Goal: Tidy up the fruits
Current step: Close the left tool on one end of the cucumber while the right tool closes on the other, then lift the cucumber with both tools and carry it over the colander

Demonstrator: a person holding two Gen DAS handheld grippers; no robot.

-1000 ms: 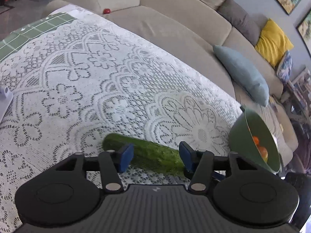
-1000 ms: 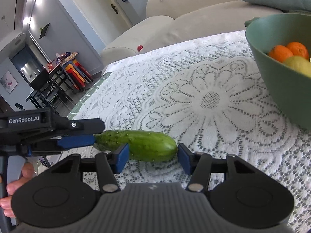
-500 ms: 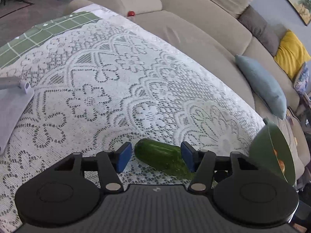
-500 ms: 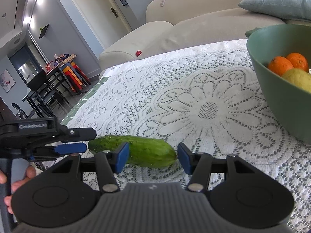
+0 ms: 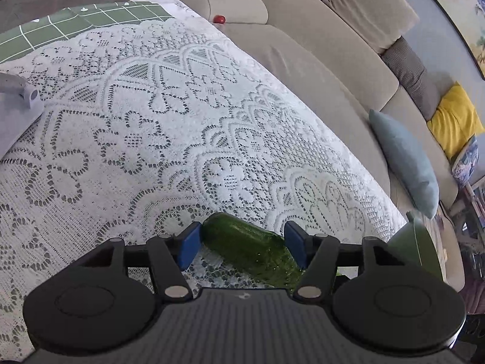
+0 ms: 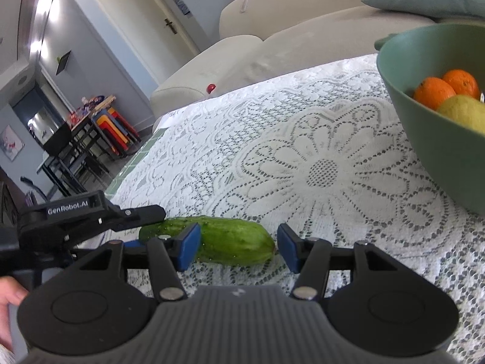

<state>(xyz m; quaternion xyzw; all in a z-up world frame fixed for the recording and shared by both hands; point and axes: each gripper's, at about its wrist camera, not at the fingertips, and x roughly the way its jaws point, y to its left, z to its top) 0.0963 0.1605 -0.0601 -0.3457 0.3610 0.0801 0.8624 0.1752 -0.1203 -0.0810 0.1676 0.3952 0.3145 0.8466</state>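
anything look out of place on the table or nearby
Two things. A cucumber lies loose on the lace tablecloth while the other produce, two oranges and a yellow fruit, sits in the green bowl. A small red ball-like object, possibly a stray fruit, rests on the sofa.

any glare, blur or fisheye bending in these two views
Left wrist view: sharp, with the lace tablecloth edge and sofa bowing strongly. Right wrist view: bright ceiling-light glare at upper left, door frame leaning, the green bowl stretched at the right edge; the cucumber stays crisp.
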